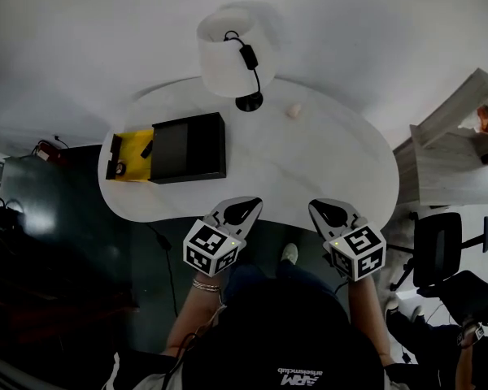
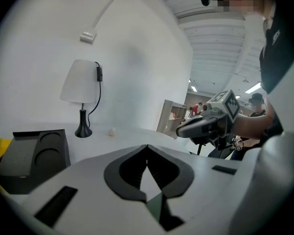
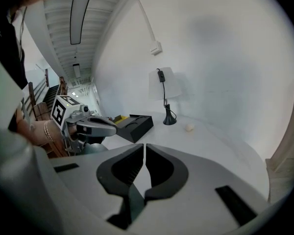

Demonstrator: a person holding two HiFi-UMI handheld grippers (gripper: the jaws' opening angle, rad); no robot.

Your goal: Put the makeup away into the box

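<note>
Head view: the pale makeup piece (image 1: 294,110) lies just right of the lamp (image 1: 228,51), the black box (image 1: 187,147) left of it. Left gripper view — left gripper (image 2: 147,146) pinched shut, empty. Right gripper view — right gripper (image 3: 143,146) closed, empty.

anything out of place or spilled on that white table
Only the small cream-coloured lump stands out. It lies loose beside the white lamp, well apart from the open black box. Nothing looks spilled or tipped.
</note>
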